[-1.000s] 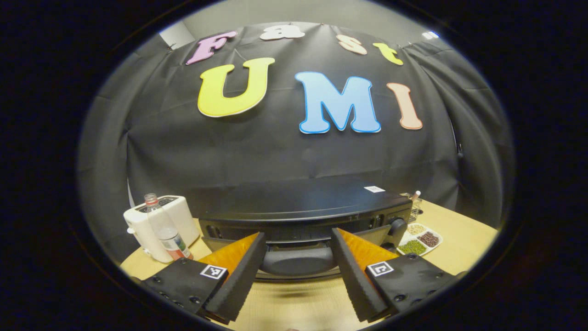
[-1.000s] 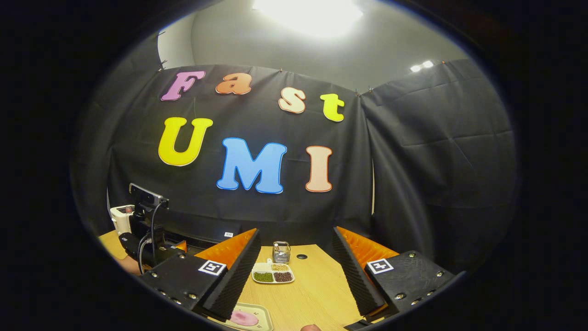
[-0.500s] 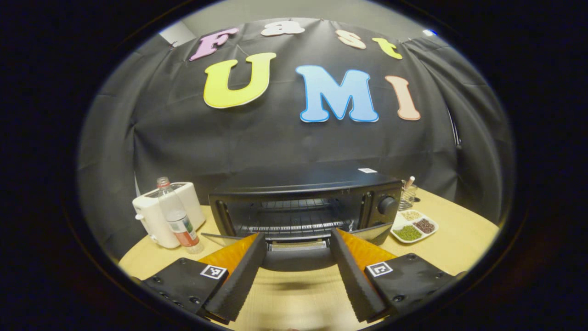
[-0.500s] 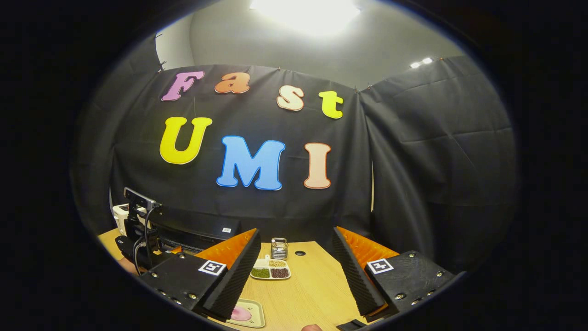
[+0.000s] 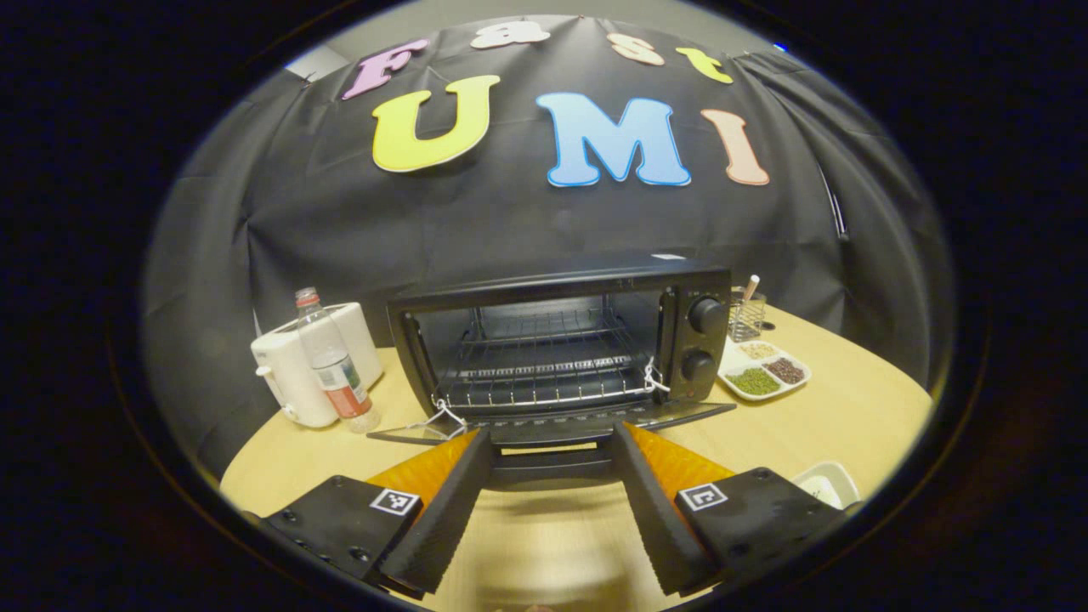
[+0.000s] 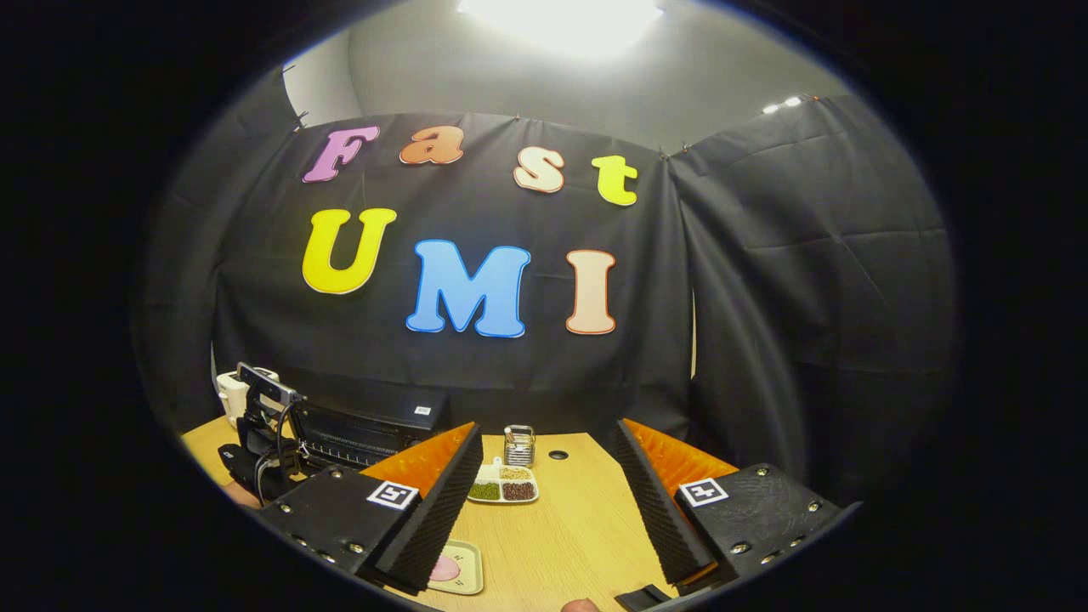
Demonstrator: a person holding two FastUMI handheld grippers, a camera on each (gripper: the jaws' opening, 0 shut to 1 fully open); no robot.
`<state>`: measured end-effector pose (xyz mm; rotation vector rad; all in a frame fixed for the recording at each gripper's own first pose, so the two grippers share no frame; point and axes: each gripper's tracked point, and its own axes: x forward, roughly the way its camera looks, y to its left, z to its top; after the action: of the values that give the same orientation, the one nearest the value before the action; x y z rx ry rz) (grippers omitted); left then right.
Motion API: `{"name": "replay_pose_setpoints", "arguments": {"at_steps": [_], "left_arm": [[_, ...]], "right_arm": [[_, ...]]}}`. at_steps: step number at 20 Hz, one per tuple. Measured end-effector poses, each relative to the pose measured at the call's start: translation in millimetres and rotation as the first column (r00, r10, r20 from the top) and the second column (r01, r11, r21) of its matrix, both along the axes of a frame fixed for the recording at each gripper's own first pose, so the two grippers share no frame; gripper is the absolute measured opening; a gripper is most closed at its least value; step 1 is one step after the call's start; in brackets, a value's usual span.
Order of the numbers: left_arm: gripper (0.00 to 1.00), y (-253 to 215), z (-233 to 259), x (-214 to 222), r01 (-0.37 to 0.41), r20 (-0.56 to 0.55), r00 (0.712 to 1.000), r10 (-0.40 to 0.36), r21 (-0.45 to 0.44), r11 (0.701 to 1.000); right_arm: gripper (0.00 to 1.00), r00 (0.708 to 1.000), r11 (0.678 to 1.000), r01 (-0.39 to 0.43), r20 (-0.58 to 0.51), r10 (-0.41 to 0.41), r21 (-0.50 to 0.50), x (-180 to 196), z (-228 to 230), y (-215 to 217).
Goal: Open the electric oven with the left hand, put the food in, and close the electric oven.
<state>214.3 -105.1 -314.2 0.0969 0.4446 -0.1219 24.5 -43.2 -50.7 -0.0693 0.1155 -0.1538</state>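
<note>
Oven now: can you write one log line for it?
oven: door down, rack bare | left gripper: open, at door handle | right gripper: open, holds nothing | food tray: on table | step: load food

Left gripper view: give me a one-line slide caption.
Left gripper open at the lowered door of the electric oven, wire rack bare inside.

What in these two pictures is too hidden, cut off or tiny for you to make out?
- Pink food on the small beige tray, right gripper view: partly behind the right tool's finger.
- White dish, left gripper view: cut off by the left tool's body; contents unclear.
- Black oven's handle, left gripper view: its ends are behind the left tool's fingers.
- Clear plastic bottle, left gripper view: label too small.
</note>
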Motion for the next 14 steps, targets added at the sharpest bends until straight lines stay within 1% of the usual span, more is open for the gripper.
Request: {"name": "replay_pose_setpoints", "arguments": {"at_steps": [2,5,6,7,8,9,10,12,13,14], "left_arm": [[0.95,0,-11,-7,-0.005,-0.026,1.000,0.005,-0.003,1.000],[0.95,1,-24,-17,-0.018,-0.064,0.998,0.018,0.001,1.000],[0.95,2,-30,-21,-0.022,-0.074,0.997,0.022,0.000,1.000],[0.95,2,-35,-24,-0.028,-0.087,0.996,0.027,-0.002,1.000],[0.95,2,-39,-28,-0.032,-0.100,0.995,0.032,-0.004,0.999],[0.99,2,-41,-32,-0.034,-0.109,0.993,0.034,-0.006,0.999],[0.95,2,-42,-35,-0.036,-0.112,0.993,0.035,-0.006,0.999],[0.95,3,-40,-42,-0.036,-0.111,0.993,0.035,-0.003,0.999],[0.92,4,-36,-46,-0.038,-0.107,0.994,0.037,-0.004,0.999],[0.95,5,-29,-50,-0.040,-0.096,0.995,0.039,-0.008,0.999]], "right_arm": [[0.96,1.000,1.000,-0.008,-0.007,0.008,0.004,-2,-2,0],[0.96,0.999,1.000,-0.023,-0.040,0.023,0.015,-4,-12,0],[0.92,0.998,0.999,-0.027,-0.057,0.028,0.022,-6,-17,0],[0.96,0.997,0.999,-0.029,-0.073,0.031,0.027,-7,-21,0],[0.96,0.996,0.999,-0.033,-0.083,0.035,0.033,-8,-23,-1],[0.96,0.995,0.999,-0.038,-0.091,0.041,0.037,-8,-25,0],[0.96,0.994,0.998,-0.046,-0.100,0.050,0.041,-9,-28,1],[0.96,0.987,0.996,-0.069,-0.142,0.077,0.056,-8,-42,4],[0.96,0.982,0.995,-0.081,-0.163,0.091,0.067,-8,-48,7],[0.96,0.977,0.992,-0.096,-0.183,0.109,0.080,-7,-54,9]]}}
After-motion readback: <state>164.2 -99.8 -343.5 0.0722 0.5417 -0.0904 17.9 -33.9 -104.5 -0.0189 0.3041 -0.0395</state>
